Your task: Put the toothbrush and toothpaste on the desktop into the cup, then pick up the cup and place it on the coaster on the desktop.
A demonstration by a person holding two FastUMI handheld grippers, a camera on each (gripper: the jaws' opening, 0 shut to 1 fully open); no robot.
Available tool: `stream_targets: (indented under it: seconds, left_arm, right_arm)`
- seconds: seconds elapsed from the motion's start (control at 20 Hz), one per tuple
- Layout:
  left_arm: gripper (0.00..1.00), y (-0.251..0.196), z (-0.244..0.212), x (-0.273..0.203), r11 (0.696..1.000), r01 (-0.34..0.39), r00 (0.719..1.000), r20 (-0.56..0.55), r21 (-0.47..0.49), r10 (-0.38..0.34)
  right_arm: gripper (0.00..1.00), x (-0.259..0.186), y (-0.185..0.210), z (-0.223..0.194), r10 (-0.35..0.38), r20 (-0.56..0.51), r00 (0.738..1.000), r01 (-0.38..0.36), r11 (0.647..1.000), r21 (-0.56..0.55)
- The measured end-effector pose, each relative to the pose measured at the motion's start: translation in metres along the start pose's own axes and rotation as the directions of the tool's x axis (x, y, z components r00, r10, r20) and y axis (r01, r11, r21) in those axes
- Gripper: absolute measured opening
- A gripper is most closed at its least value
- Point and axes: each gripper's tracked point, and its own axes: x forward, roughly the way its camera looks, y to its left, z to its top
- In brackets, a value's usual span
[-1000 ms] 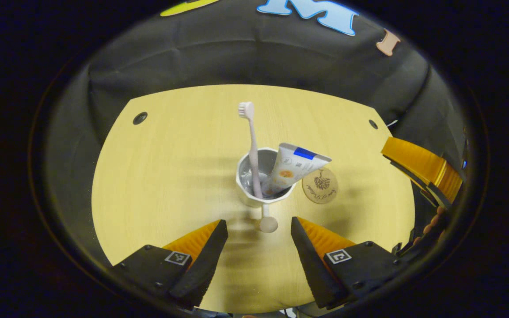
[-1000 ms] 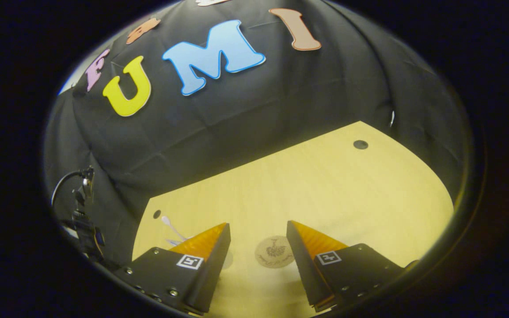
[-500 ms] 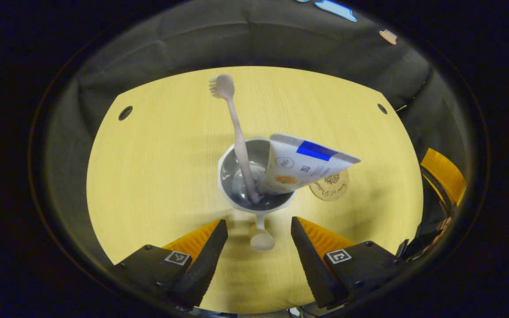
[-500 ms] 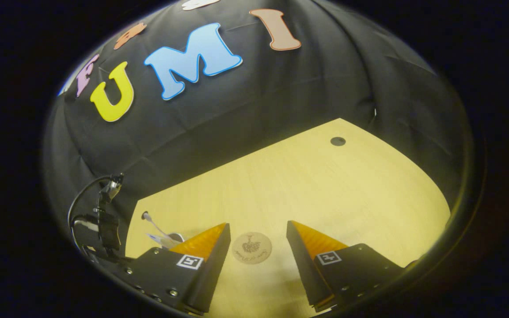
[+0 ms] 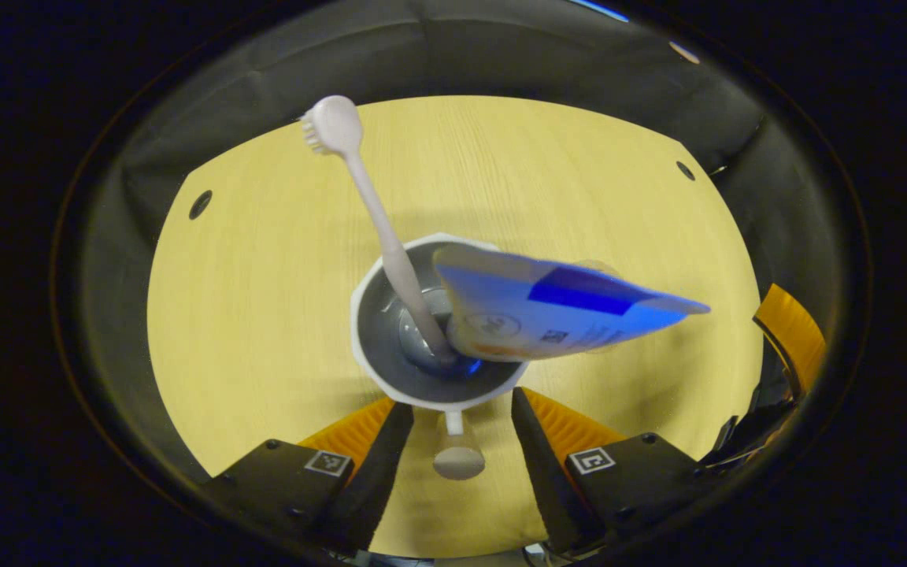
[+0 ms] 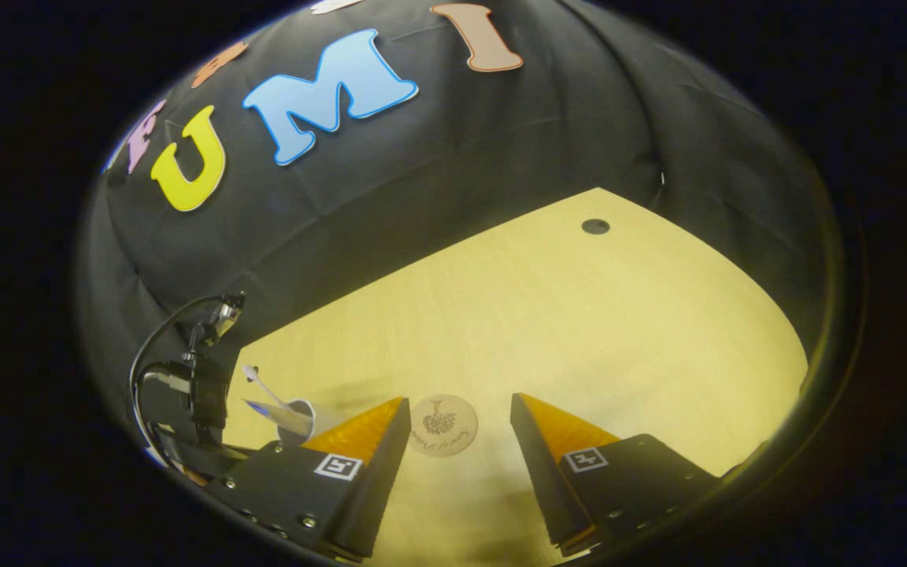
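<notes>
In the left gripper view, a white cup (image 5: 390,370) with a grey inside is seen from above on the yellow desktop (image 5: 249,291). A toothbrush (image 5: 379,228) stands in the cup with its lower end on the cup floor. Its long axis leans away and to the upper left, and the bristled head is at the top, past the cup rim. A toothpaste tube (image 5: 556,311) is also held in the cup; its cap end is down inside, and its flat crimped end points out to the right, well beyond the rim, so the tube lies close to level. The cup handle, a short peg with a round knob, points toward the camera. The left gripper (image 5: 453,433) is set with its fingers apart, one on each side of that handle. The knob is seen in the gap between them, and no contact with either finger can be made out. Part of the other gripper's orange finger is seen at the right edge.

In the right gripper view, the right gripper (image 6: 460,429) is held above the desktop (image 6: 579,331) with its fingers apart and nothing between them. A round wooden coaster (image 6: 443,425) lies flat on the desktop, seen through the gap near the left finger. The cup (image 6: 300,421) is seen farther left, small, with the toothbrush (image 6: 262,384) slanting up to the left out of it. The left gripper's body and cable are seen just beside it.
</notes>
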Motion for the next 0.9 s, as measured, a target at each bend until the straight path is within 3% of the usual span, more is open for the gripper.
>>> stream_targets:
  seconds: [0.05,0.15,0.25,0.3,0.6,0.7,0.75,0.9]
  left_arm:
    - [0.83,0.000,-0.001,0.002,1.000,-0.002,1.000,-0.008,0.003,0.002]
    - [0.80,0.001,0.000,0.006,1.000,-0.014,1.000,-0.014,0.000,0.014]
    - [0.40,0.005,-0.001,0.010,1.000,-0.026,0.999,-0.024,0.001,0.026]
    - [0.37,0.003,-0.003,0.014,1.000,-0.023,0.999,-0.029,0.001,0.023]
    - [0.36,0.005,-0.003,0.013,1.000,-0.020,0.999,-0.036,0.019,0.021]
    - [0.28,0.005,0.000,0.013,0.999,-0.028,0.999,-0.024,0.021,0.029]
    - [0.32,0.005,0.000,0.013,0.999,-0.027,0.999,-0.017,0.020,0.028]
    - [0.32,0.004,0.003,0.013,1.000,-0.022,1.000,-0.001,0.010,0.022]
  right_arm:
    - [0.77,0.000,0.000,-0.001,0.000,-0.004,1.000,0.000,1.000,0.001]
    - [0.77,0.001,0.000,-0.003,-0.001,-0.014,1.000,0.001,1.000,0.006]
    - [0.77,0.002,-0.001,-0.006,-0.005,-0.023,1.000,0.006,1.000,0.008]
    - [0.77,0.002,-0.002,-0.008,-0.008,-0.026,1.000,0.008,1.000,0.009]
    - [0.77,0.005,-0.009,-0.012,-0.026,-0.045,0.999,0.027,0.999,0.023]
    - [0.77,0.005,-0.010,-0.012,-0.029,-0.050,0.998,0.030,0.999,0.024]
    - [0.77,0.006,-0.011,-0.013,-0.030,-0.051,0.998,0.031,0.999,0.024]
    - [0.77,0.005,-0.012,-0.013,-0.034,-0.055,0.998,0.035,0.999,0.022]
